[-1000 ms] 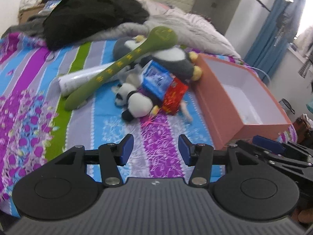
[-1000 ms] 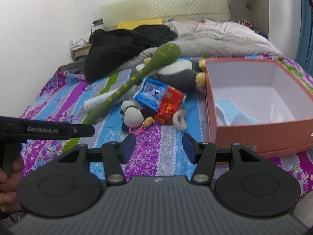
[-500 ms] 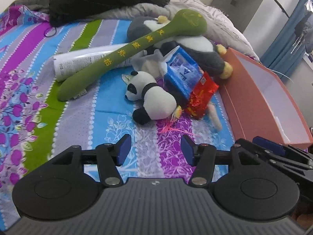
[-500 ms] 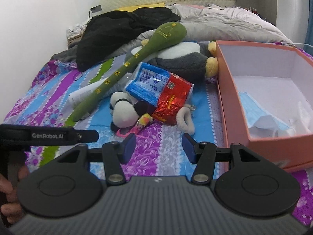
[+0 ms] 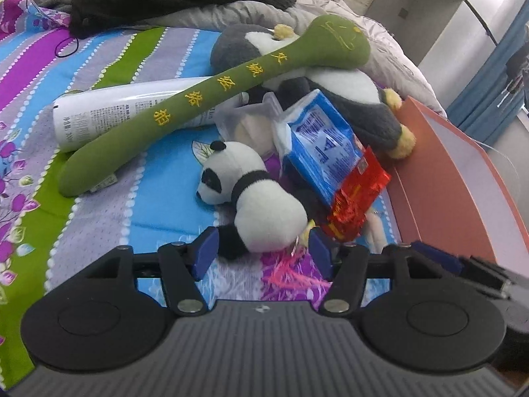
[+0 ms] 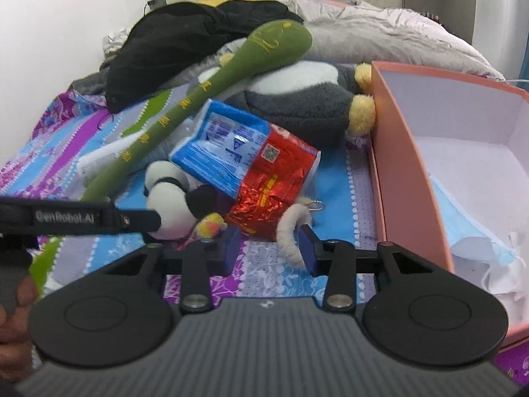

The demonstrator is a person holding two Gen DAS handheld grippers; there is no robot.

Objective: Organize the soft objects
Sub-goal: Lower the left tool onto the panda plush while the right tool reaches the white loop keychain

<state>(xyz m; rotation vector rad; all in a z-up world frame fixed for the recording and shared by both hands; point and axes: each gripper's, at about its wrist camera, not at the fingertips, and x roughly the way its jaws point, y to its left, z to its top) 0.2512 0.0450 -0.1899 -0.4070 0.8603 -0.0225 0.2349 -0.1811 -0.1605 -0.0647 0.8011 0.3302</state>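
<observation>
Your left gripper (image 5: pixel 263 253) had its jaws wide, just been opening, with the toy panda (image 5: pixel 254 203) poking its rear end between them, pads not squeezing it. Your right gripper (image 6: pixel 269 248) had been closing, half shut around the furry keyring loop (image 6: pixel 292 228), not clamped as far as I could see. Behind sat the red packet (image 6: pixel 274 188), with the pink box (image 6: pixel 406 178) to the right.

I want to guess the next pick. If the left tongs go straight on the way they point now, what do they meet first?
Most likely the small panda plush. Its rear end lies right ahead of the left tongs, whose jaws have just been opening and stand apart, not yet pressing on it. Depth is hard to judge here.
</observation>
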